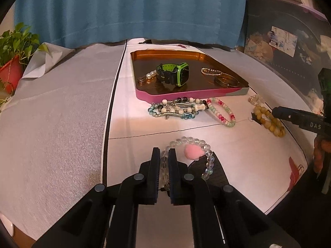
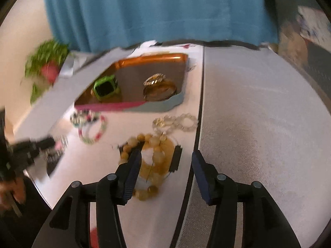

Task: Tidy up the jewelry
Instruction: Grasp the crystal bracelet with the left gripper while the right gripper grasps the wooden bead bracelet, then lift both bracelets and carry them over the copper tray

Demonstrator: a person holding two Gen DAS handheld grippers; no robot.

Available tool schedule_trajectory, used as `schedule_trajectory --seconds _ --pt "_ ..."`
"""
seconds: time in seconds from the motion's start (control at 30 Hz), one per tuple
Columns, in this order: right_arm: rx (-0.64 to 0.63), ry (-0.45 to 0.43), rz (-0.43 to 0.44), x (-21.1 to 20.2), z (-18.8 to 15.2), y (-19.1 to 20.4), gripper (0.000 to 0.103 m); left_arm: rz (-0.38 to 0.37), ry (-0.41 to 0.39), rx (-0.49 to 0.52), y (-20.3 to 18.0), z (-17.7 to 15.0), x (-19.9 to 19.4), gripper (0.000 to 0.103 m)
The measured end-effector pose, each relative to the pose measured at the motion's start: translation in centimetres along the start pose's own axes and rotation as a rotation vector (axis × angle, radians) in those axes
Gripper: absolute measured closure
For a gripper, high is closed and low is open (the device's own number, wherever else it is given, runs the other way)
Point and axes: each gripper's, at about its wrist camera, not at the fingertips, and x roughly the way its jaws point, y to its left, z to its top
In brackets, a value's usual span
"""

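On the far left I see a green plant [image 1: 17, 39] in a red pot, beside the tabletop [image 1: 58, 124] with its grey cloth. A blue curtain [image 1: 132, 10] hangs behind.

My left tool [image 1: 164, 155] is pinched tight on a clear bead bracelet [image 1: 194, 142] that has a soft pink charm [image 1: 193, 149] on it. A stretch of the beads sits right between the two black fingers, and the remaining loop lies on the white tabletop just to the right.

Farther back sits a tray [image 1: 186, 96] with a pink rim. In it I see a green watch [image 1: 180, 73] near the middle, a pearl piece [image 1: 148, 76] to its left, and a thin chain [image 1: 211, 71] and a gold bangle [image 1: 226, 80] to its right.

In front of the tray, on the tabletop, lies a heap of blue and white beads [image 1: 175, 108], then a pink and green bead bracelet [image 1: 222, 111] touching it.

More to the right are the yellow bead bracelets [image 2: 149, 165] (this picture is a bit blurry). My right tool [image 2: 167, 155] stands about half open over them. Its left finger touches the yellow beads, but the right finger is apart, so it holds nothing. A pale clear bracelet [image 2: 178, 122] lies just behind, near the tray's corner.
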Motion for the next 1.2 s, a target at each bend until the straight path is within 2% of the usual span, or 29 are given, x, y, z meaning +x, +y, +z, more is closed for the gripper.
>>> schedule_trajectory --seconds 0.03,0.13,0.17,0.23,0.3,0.43,0.6,0.77,0.97,1.2 --pt "-0.003 0.027 -0.012 0.6 -0.1 0.2 0.06 0.002 0.0 -0.002 0.0 0.0 0.0 0.098" --pt "-0.134 0.03 -0.155 1.1 -0.5 2.4 0.081 0.008 0.002 0.003 -0.3 -0.1 0.0 0.098" --pt "-0.159 0.027 -0.163 1.1 -0.6 3.1 0.089 0.006 0.003 0.008 -0.5 -0.1 -0.1 0.098" --pt "-0.163 0.027 -0.175 0.8 -0.9 3.4 0.089 -0.004 0.006 0.018 -0.9 -0.3 -0.3 0.098" --pt "-0.132 0.03 -0.13 0.3 -1.1 3.4 0.089 -0.018 0.011 0.022 -1.2 -0.6 -0.5 0.098" --pt "-0.118 -0.032 -0.133 -2.0 -1.7 4.3 0.089 -0.028 0.01 0.009 -1.7 -1.2 -1.2 0.098" --pt "-0.074 -0.074 -0.128 -3.7 -2.8 6.1 0.089 -0.054 0.014 -0.079 -2.0 -1.4 -1.4 0.098" --pt "-0.07 -0.003 -0.096 -3.1 -3.9 7.3 0.089 -0.053 0.03 0.002 -5.5 -1.2 -1.5 0.098" --pt "-0.056 -0.026 -0.07 -4.7 -3.0 6.4 0.089 -0.066 0.011 -0.034 -7.7 0.8 -2.1 0.098" --pt "-0.083 -0.086 -0.025 -7.2 -0.5 6.9 0.089 -0.039 0.012 -0.006 -9.8 3.3 -2.7 0.098"
